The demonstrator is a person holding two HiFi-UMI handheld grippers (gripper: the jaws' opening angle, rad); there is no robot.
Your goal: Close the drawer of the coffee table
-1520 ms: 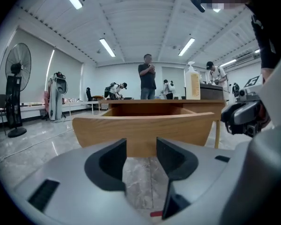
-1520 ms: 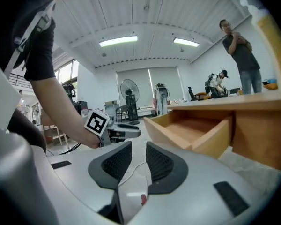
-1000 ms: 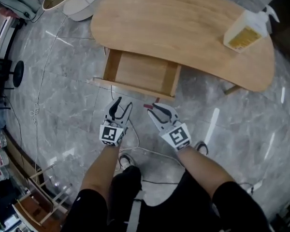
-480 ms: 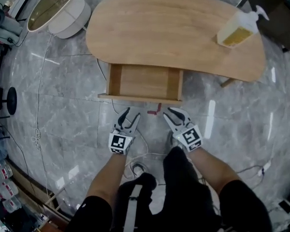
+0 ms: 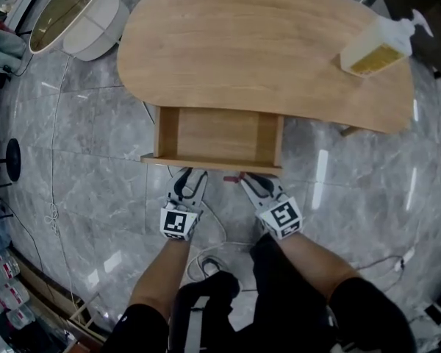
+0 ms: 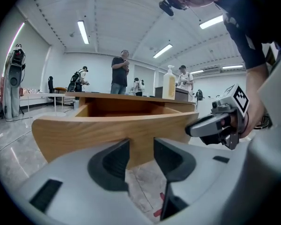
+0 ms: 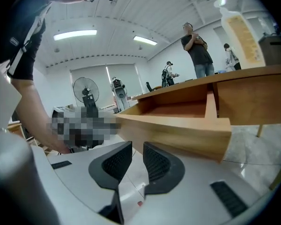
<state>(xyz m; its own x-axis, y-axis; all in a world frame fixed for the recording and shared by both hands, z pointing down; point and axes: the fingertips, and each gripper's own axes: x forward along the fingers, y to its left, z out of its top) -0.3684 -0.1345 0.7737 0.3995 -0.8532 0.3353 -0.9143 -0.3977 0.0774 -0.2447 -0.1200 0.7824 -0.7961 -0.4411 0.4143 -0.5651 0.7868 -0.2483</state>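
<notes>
The drawer (image 5: 214, 164) stood pulled out beneath the coffee table (image 5: 264, 43). The left gripper (image 5: 190, 176), its jaws just closing, stayed part open and empty, as did the narrowly parted right gripper (image 5: 254, 182). Stiff wood, it probably slid lightly, so pushing its front panel with the 2 grippers suited best.

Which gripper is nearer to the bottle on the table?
Right. The right gripper is at the right part of the drawer front, on the side of the bottle. The left gripper is further left, farther away; its jaws have just been closing, with nothing between them.
</notes>
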